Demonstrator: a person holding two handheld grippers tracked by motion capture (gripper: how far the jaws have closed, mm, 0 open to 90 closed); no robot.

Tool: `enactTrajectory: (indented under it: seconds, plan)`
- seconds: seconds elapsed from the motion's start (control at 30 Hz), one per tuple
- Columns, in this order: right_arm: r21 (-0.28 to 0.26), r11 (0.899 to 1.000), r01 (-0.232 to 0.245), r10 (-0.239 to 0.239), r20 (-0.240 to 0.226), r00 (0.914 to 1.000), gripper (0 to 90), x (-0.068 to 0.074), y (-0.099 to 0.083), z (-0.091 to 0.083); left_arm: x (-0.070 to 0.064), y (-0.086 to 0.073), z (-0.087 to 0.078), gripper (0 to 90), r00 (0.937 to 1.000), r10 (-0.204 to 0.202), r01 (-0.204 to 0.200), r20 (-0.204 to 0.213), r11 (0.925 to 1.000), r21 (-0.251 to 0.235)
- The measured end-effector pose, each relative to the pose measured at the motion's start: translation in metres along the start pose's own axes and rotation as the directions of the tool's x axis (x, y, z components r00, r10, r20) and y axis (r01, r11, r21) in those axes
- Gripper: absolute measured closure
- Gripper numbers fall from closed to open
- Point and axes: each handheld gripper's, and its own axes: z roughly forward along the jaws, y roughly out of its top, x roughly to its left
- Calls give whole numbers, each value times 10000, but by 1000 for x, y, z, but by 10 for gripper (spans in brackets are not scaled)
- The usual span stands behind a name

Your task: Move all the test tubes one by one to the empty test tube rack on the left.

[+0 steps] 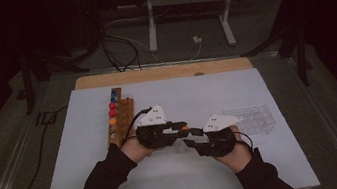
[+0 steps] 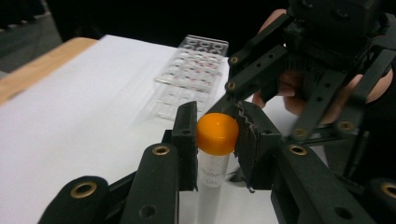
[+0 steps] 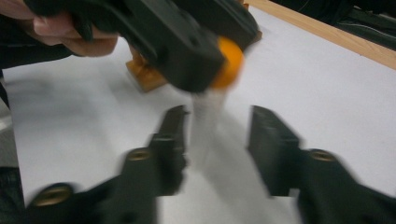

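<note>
The right claw [image 3: 217, 140] gapes around a blurred clear tube [image 3: 205, 116] whose orange cap [image 3: 227, 63] the left claw [image 3: 205, 60] clamps

A clear plastic tube [image 2: 211, 184] with an orange screw cap [image 2: 217, 133] stands upright. It is capped, held off the table, near a clear tube rack [image 2: 191, 74].

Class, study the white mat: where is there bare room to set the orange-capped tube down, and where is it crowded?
Free: the mat left of the sleeves, and the strip between wooden rack and clear rack. Crowded: the centre, where the left gripper holds the tube beside the right gripper.
</note>
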Motion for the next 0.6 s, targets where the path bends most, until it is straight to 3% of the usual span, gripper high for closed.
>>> enactTrajectory:
  seconds: [0.27, 0.4, 0.6]
  plan:
    - [-386, 9985, -384, 406, 574, 9975, 149, -8, -3, -9, 12, 9, -43, 716, 9938, 18, -56, -1113, 9994, -339]
    - [-541, 9976, -438, 455, 301, 9985, 20, -11, -4, -13, 18, 8, -67, 716, 9850, -15, -63, -1725, 9990, -451]
    - [-636, 9967, -499, 513, 215, 9984, 0, -13, -4, -15, 23, 4, -100, 717, 9676, -248, 42, -2513, 9966, -822]
